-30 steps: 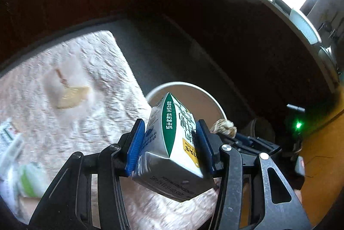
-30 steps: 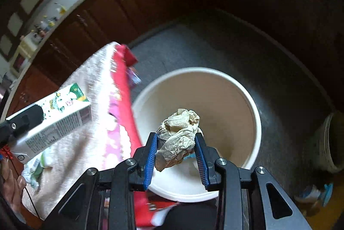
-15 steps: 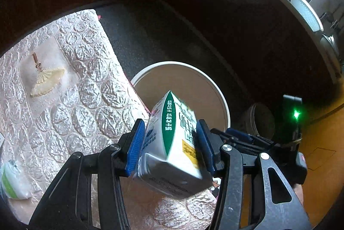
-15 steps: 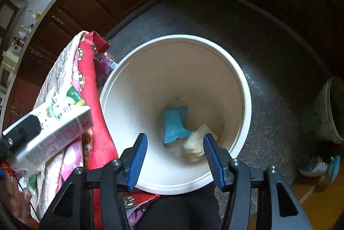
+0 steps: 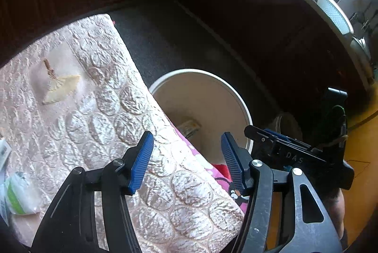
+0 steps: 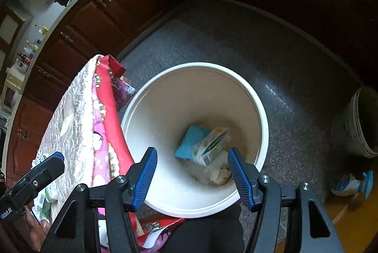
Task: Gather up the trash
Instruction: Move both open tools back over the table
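Note:
A white round bin (image 6: pixel 257 106) stands on the floor against the table's edge. In the right wrist view it holds a milk carton (image 6: pixel 210 145), blurred, a blue packet (image 6: pixel 186 142) and a crumpled paper wad (image 6: pixel 219 173). My right gripper (image 6: pixel 192 151) hangs over the bin, its jaws opening with nothing between them. My left gripper (image 5: pixel 187 137) is above the table's edge beside the bin (image 5: pixel 212 78), jaws also opening and empty. The carton (image 5: pixel 190 126) shows deep inside the bin. A white-and-green packet (image 5: pixel 19 194) lies on the table at far left.
A quilted pink cloth (image 5: pixel 94 111) covers the table, with red and pink cloth (image 6: pixel 106 116) hanging at its edge. A second bucket (image 6: pixel 361 123) and a spray bottle (image 6: pixel 352 183) stand on the grey floor at right. Dark wooden cabinets (image 6: pixel 94 16) line the back.
The left gripper has let go of the milk carton, which now lies in the bin. The right gripper dropped the paper wad into the bin and its jaws have spread wider.

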Demonstrator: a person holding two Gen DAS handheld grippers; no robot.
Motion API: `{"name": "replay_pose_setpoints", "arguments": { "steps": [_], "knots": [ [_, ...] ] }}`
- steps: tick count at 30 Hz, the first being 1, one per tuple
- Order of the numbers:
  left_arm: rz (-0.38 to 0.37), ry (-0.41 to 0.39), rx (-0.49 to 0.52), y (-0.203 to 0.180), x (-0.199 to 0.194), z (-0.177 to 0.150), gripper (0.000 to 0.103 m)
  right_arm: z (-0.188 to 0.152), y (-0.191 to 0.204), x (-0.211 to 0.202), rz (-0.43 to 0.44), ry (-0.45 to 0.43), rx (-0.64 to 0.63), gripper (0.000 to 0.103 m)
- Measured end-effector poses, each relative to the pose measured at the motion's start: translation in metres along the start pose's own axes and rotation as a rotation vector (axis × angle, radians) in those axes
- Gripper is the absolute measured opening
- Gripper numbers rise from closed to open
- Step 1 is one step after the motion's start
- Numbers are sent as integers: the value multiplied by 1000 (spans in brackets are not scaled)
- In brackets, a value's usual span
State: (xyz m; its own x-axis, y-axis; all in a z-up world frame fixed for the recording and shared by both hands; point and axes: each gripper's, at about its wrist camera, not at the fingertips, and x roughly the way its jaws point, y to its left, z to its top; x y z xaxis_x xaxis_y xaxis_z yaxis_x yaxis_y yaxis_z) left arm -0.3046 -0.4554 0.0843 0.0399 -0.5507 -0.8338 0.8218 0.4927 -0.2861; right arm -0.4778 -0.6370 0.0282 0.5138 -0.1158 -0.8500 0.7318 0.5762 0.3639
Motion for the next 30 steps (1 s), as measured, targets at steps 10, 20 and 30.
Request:
{"name": "replay_pose_setpoints", "arguments": {
  "steps": [10, 20, 30],
  "knots": [
    [81, -105, 9, 17, -49, -7, 58, -3, 48, -28, 39, -84, -109, 61],
    [189, -224, -28, 51, -109, -18, 58, -9, 114, -54, 96, -160, -239, 66],
    [278, -300, -74, 103, -162, -41, 61, -28, 194, -60, 160, -178, -393, 72]
  ]
}}
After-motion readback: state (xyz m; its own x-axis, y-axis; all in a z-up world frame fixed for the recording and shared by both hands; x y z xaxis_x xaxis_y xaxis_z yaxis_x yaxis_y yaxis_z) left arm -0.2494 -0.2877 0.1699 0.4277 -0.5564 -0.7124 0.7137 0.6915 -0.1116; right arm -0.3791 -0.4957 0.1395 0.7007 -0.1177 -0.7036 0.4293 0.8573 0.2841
